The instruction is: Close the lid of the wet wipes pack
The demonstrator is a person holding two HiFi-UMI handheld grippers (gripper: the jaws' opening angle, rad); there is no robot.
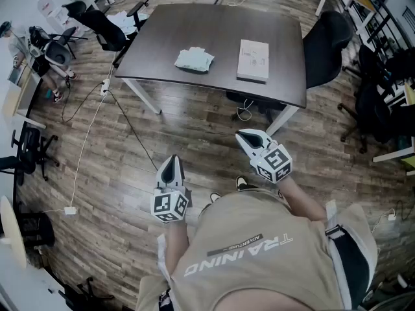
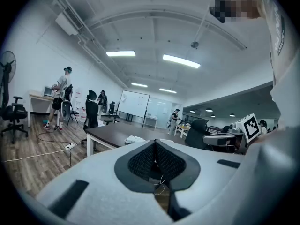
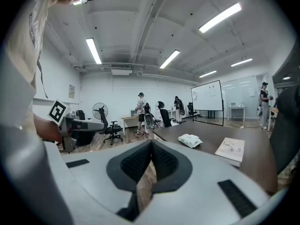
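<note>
1. Head view: a dark, matte, rectangular counter (image 1: 214, 28) on white legs stands on glossy wood-plank floor (image 1: 194, 128). The wet wipes pack (image 1: 194, 59), a soft, crinkled, pale pouch, lies on the counter's left half. A flat white box (image 1: 253, 60) lies just beside it, toward the right edge. The left claw (image 1: 171, 170) and right claw (image 1: 251, 140) hang over the floor, well short of the counter's near edge and well apart from the pack.
2. Left gripper view: the 2 grey jaws with black ribbed pads are pressed together, gripping nothing. The pack (image 2: 133, 139) shows small beyond the tips, slightly left, on the counter.
3. Right gripper view: these 2 jaws also meet, empty. The pack (image 3: 190, 140) lies ahead, right of the tips, with the box (image 3: 230, 149) further right. I cannot tell how the pack's lid sits.
</note>
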